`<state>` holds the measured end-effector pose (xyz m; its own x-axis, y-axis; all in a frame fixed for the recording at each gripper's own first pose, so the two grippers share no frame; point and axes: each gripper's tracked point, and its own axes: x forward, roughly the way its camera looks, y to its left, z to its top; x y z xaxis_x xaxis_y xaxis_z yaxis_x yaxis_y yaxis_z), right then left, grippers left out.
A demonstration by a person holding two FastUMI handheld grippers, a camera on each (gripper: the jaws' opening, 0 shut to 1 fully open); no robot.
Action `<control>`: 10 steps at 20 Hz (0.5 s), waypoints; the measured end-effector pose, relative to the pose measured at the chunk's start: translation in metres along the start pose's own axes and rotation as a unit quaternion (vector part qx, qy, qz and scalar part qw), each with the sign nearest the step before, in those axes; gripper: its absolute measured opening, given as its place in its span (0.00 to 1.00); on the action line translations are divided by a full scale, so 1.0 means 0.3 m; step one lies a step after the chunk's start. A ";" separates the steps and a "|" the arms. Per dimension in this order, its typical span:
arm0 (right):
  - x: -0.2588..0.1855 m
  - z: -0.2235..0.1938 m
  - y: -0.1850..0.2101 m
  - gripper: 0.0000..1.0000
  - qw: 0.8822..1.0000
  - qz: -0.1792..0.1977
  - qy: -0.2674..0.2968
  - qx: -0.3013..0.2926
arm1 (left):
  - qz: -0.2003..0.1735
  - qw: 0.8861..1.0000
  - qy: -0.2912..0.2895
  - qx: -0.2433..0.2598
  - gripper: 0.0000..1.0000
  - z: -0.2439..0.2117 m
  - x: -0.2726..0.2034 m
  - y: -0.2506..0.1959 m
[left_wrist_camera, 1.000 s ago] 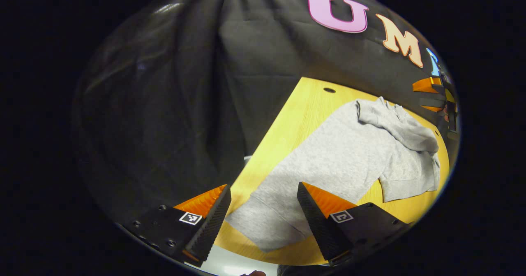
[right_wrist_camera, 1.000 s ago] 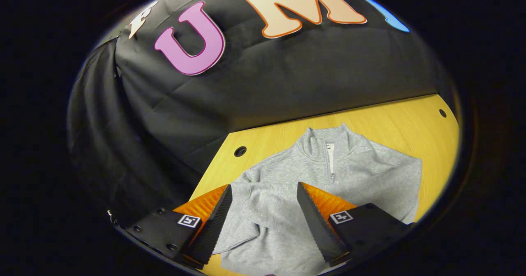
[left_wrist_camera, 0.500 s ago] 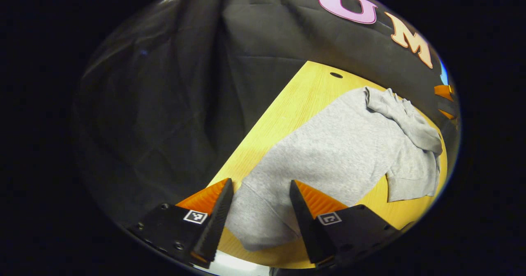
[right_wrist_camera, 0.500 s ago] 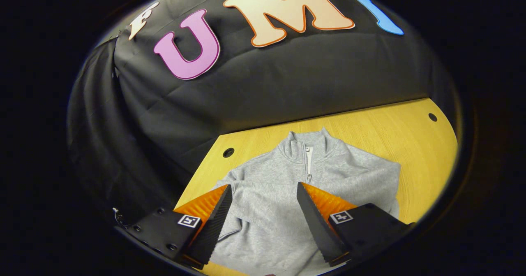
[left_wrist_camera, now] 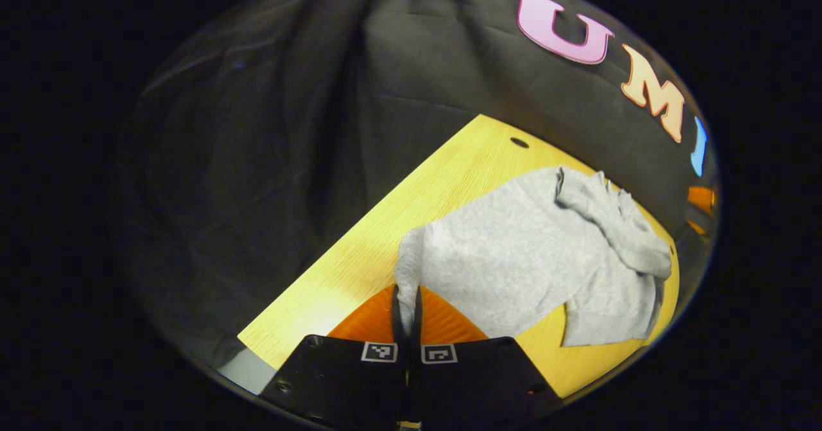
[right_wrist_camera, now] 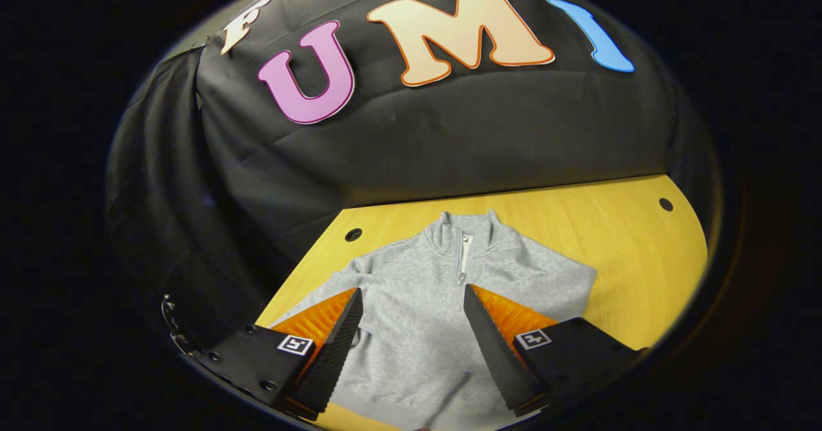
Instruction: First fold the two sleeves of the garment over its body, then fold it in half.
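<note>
Since half a second ago, the left gripper (left_wrist_camera: 406, 302) has gone from wide open around the sleeve end to fully closed, both fingers pinching the cuff end of the left sleeve (left_wrist_camera: 411, 261), which now rises off the tabletop in a small peak. Over the same span the right gripper (right_wrist_camera: 411, 328) has pulled back a little; its jaws stand wide apart, holding nothing, hovering above the lower front of the sweatshirt (right_wrist_camera: 443, 296).

Judging by how the fabric drapes and bunches, the sweatshirt is a soft, fairly thick fleece knit: limp, light enough for one gripper, not fragile, and grippy rather than slippery. It will sag and trail from wherever it is held, so the cuff is a sensible hold for carrying the sleeve over the body; for the halving fold, the hem corners look like the best places to grip.

The garment is a heather-grey quarter-zip pullover with a stand collar (right_wrist_camera: 463, 228) and a short pale zip, lying face up on the yellow wooden table (right_wrist_camera: 616, 225). In the left gripper view its far sleeve (left_wrist_camera: 610, 216) lies rumpled across the body.
</note>
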<state>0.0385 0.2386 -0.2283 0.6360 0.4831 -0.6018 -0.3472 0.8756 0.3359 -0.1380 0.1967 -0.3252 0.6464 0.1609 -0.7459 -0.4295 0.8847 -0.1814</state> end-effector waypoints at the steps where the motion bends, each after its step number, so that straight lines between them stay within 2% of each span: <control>1: -0.009 -0.009 -0.014 0.94 1.000 -0.001 0.001 0.001 | -0.004 1.000 -0.003 -0.001 0.00 0.032 -0.013 -0.014; 2: -0.025 -0.017 -0.028 0.98 1.000 -0.002 0.003 0.006 | -0.010 1.000 -0.008 -0.005 0.00 0.068 -0.013 -0.039; 7: -0.096 -0.028 -0.114 0.98 1.000 -0.008 0.001 0.021 | -0.032 0.999 -0.042 0.008 0.00 0.268 -0.019 -0.164; 8: -0.114 -0.026 -0.134 0.94 1.000 -0.010 -0.003 0.023 | -0.037 0.998 -0.047 0.014 0.00 0.307 -0.020 -0.190; 9: -0.128 -0.022 -0.157 0.98 1.000 -0.014 -0.007 0.026 | -0.043 0.997 -0.056 0.020 0.00 0.351 -0.021 -0.220; 10: -0.153 -0.016 -0.179 0.94 0.999 -0.018 -0.012 0.030 | -0.049 0.996 -0.063 0.028 0.00 0.390 -0.023 -0.249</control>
<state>0.0247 0.1694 -0.2221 0.6637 0.4497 -0.5977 -0.2825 0.8906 0.3564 -0.0367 0.1806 -0.2316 0.7587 0.1233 -0.6396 -0.3275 0.9210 -0.2109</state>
